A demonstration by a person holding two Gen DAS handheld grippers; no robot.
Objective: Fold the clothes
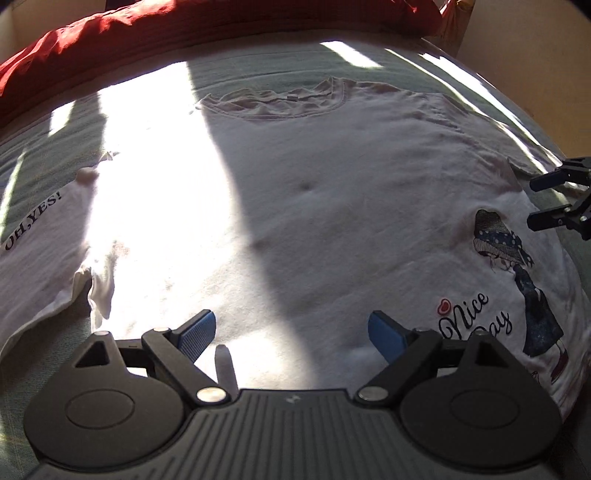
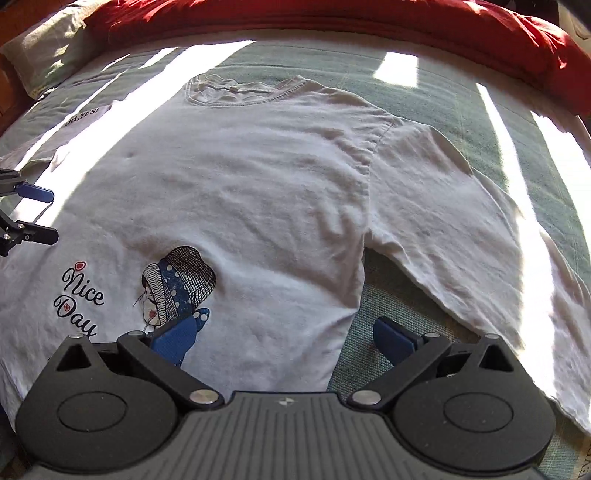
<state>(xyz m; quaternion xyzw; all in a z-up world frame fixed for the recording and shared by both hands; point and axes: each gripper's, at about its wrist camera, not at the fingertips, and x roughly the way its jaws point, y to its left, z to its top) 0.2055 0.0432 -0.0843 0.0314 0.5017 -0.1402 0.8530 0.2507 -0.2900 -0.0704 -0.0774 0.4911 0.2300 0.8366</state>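
So far the white T-shirt (image 2: 240,192) lies spread flat and unfolded on the bed (image 2: 424,110), just beyond the left hand-held gripper (image 1: 291,332) and the right hand-held gripper (image 2: 284,338), both wide open and empty, so every fold remains.

T-shirt (image 2: 236,177) spread flat on bedcover (image 2: 461,122), neckline at far end, blanket (image 2: 332,18) bunched behind it
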